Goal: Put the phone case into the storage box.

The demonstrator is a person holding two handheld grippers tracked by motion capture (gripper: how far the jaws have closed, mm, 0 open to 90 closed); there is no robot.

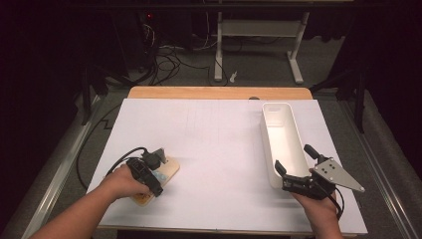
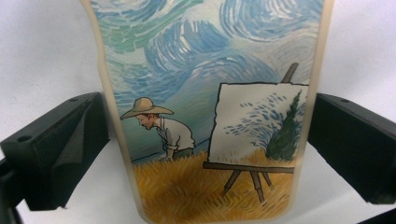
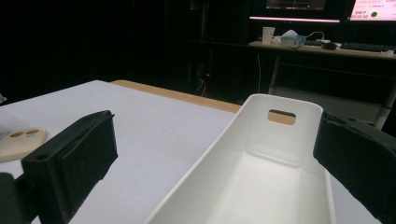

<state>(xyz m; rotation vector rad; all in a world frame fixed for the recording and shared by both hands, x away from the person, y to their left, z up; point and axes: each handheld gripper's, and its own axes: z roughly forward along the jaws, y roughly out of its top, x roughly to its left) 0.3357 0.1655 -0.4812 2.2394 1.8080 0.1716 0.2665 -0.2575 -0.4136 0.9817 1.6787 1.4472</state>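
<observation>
White sheet (image 1: 219, 149) covering a wooden table (image 1: 219, 92), bare wood showing along the far edge. Beyond it a dark room: grey floor, tangled cables (image 1: 166, 62), a white desk frame (image 1: 259, 45). From the right gripper view, a far desk (image 3: 322, 49) with a cup (image 3: 268, 35) and lit screens above.

Left gripper (image 1: 149, 172) at the near left of the sheet, lowered over a phone case (image 1: 159, 174) lying flat there. In the left gripper view, case (image 2: 210, 116) between the black jaws, printed with a swirling blue sky, a figure in a straw hat and an easel on yellow grass. Jaws standing wide on both sides of the case, left one just beside its edge, right one likewise close; firm contact hard to judge, so fingers read as open around it, not clamped. Top and bottom of the case cut off by the frame; from above, much of it hidden under the hand and gripper.

Right gripper (image 1: 293, 169) at the near right, jaws spread apart at the near end of a long white bin (image 1: 281, 134). In the right gripper view, bin (image 3: 261, 172) running away between the jaws, a handle slot in its far wall, inside empty; near end cut off.

Wide bare stretch of sheet between case and bin. Bin close to the right edge, case close to the near left corner.
</observation>
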